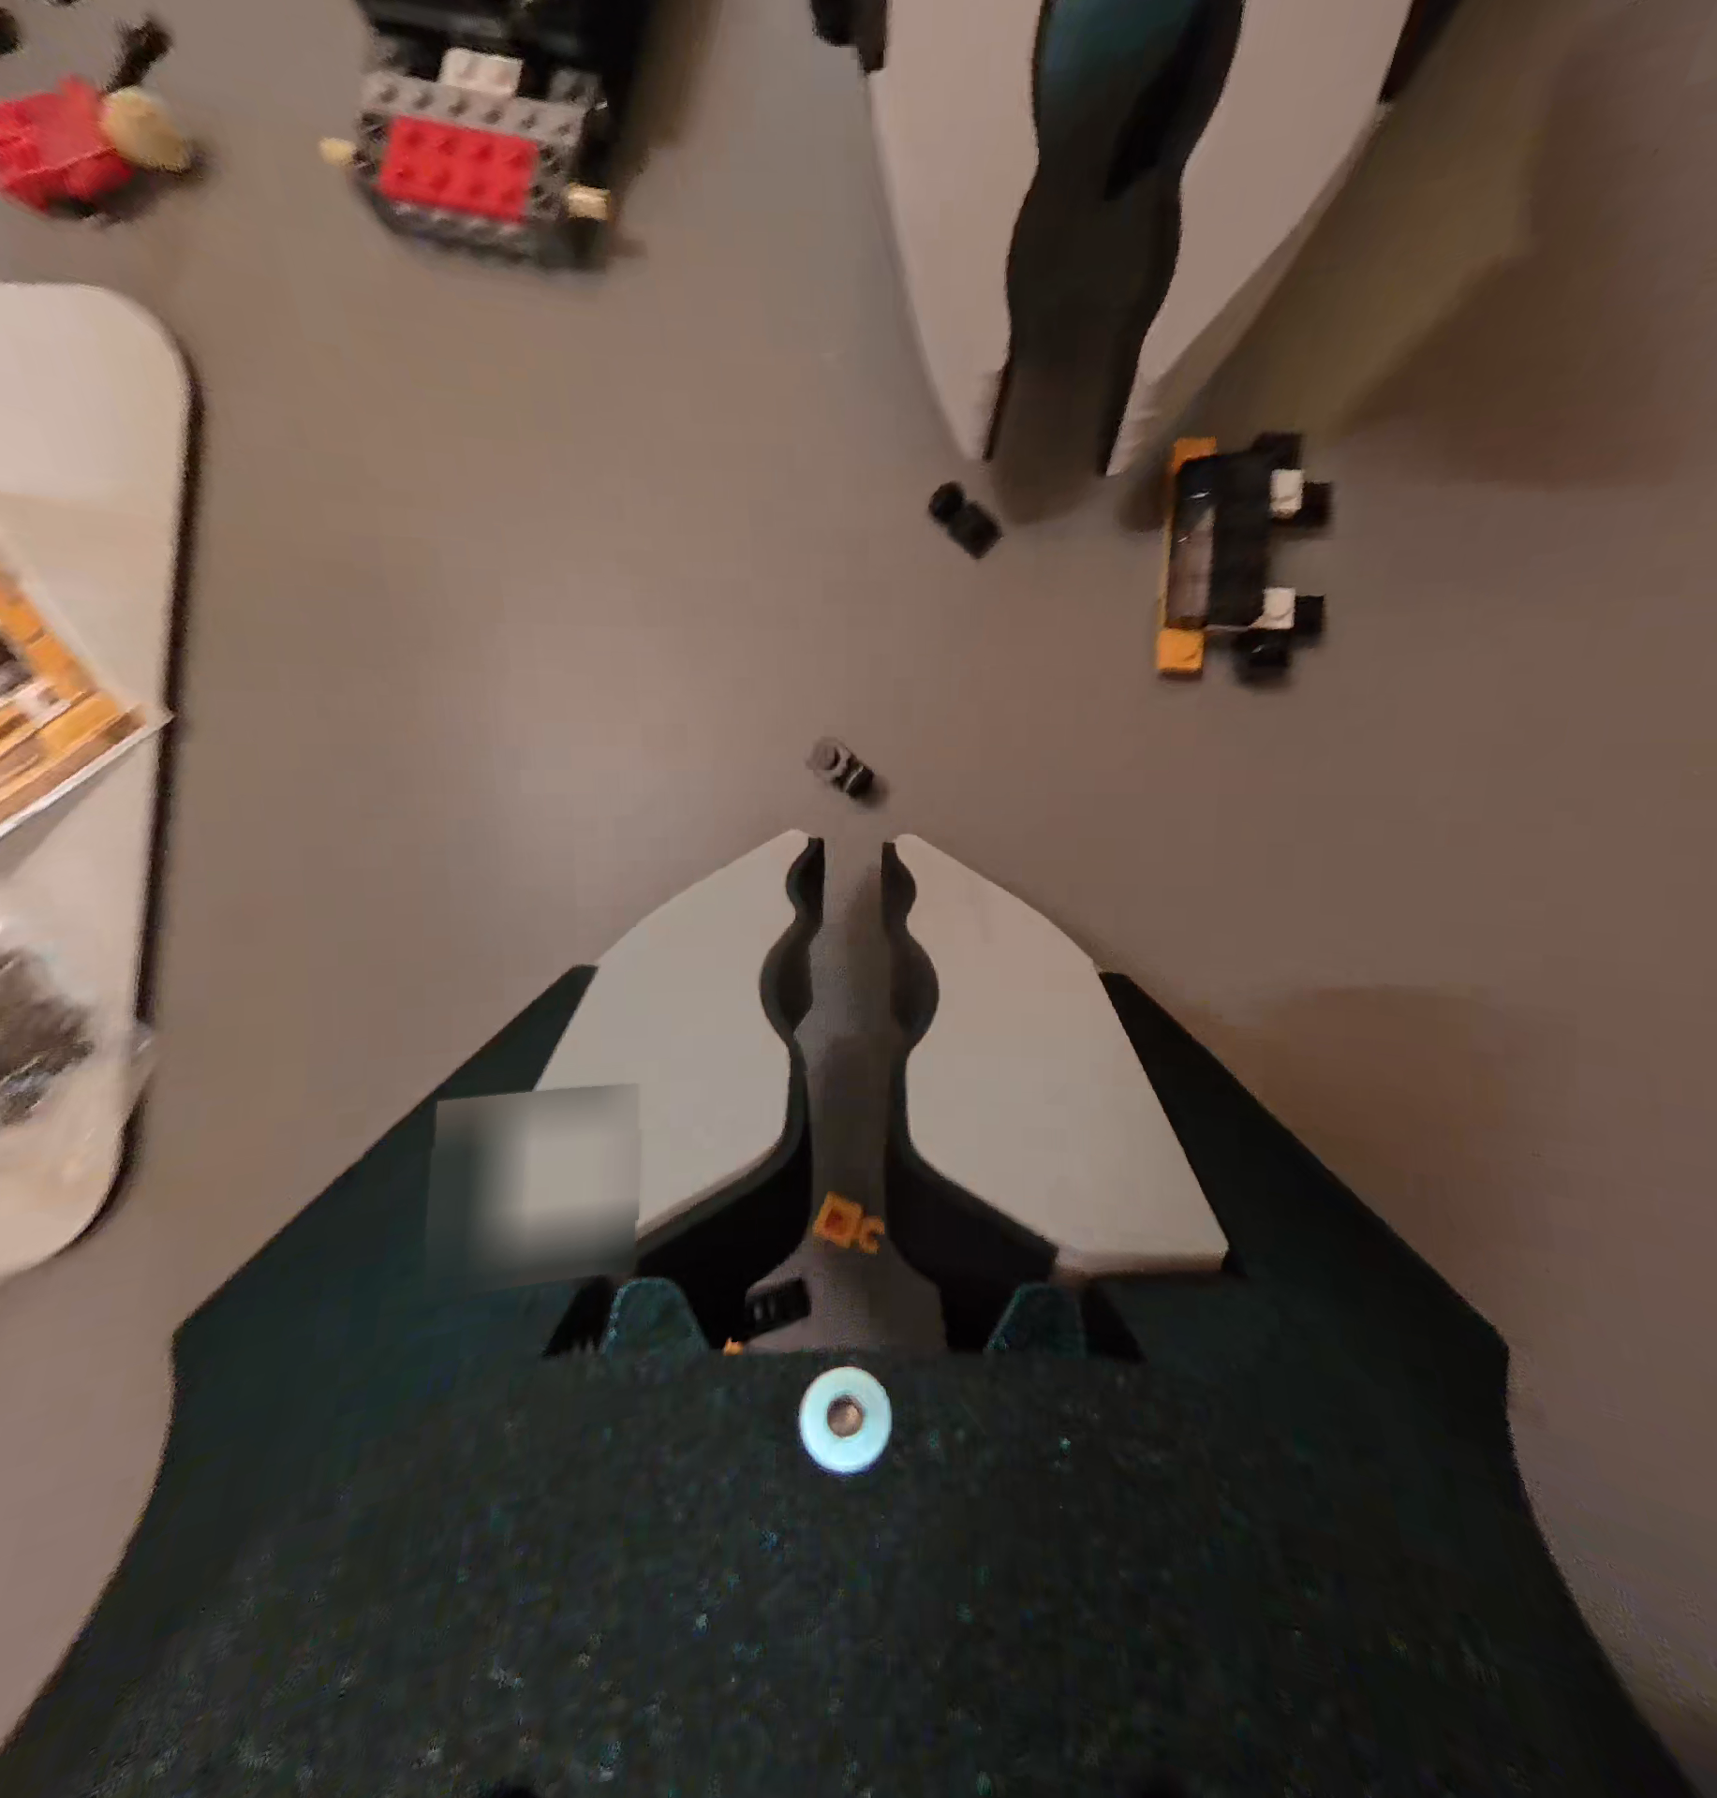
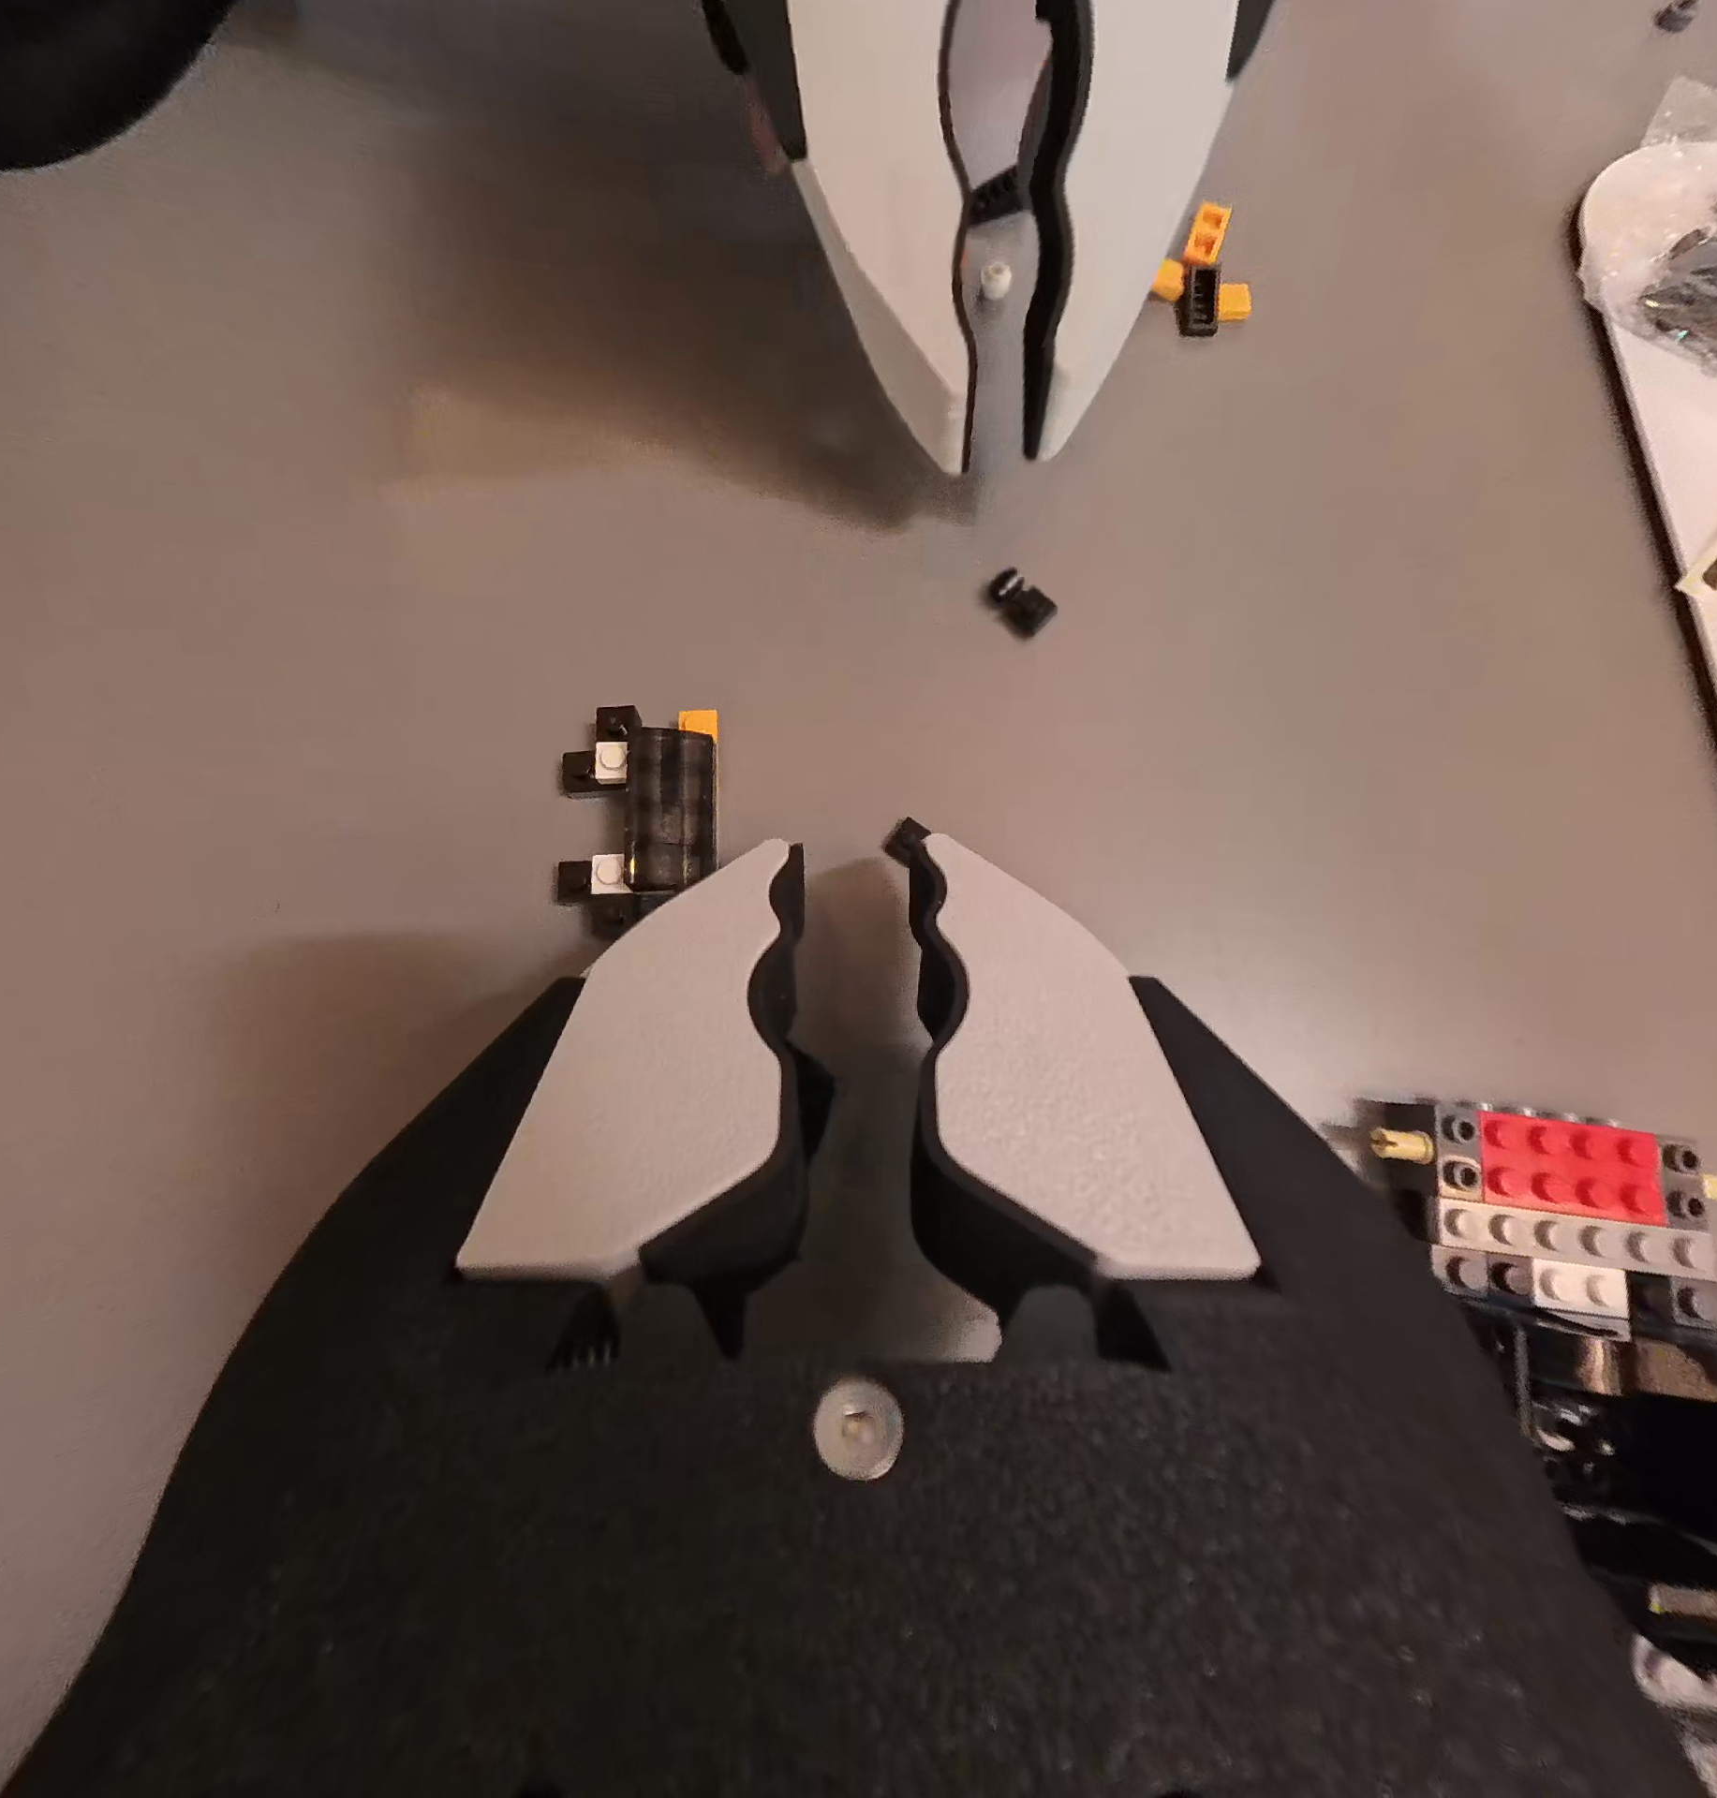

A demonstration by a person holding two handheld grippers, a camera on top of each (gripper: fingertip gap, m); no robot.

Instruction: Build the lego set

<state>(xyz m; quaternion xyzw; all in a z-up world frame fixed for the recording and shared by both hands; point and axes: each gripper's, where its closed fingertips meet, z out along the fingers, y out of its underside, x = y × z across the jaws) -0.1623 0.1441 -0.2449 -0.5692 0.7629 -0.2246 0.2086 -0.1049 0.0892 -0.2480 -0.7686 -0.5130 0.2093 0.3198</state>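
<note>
Two tiny black clip pieces [image 1: 844, 769] [image 1: 964, 518] on counter [image 1: 543, 584]: light, stiff, skittery. Pinch flat sides. Left gripper [image 1: 852, 842] and right gripper [image 2: 844, 846] both parted, empty.

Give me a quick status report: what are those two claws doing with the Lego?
Left gripper open, empty, just short of a small black piece. Right gripper open, empty, second black piece at its fingertip. Nothing in the way.

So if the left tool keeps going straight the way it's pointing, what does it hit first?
Probably the small black piece lying on the grey table just beyond the left tool, whose fingers stand slightly apart. It sits almost in line with the gap. Depth is unclear, so the tool might pass above it.
</note>
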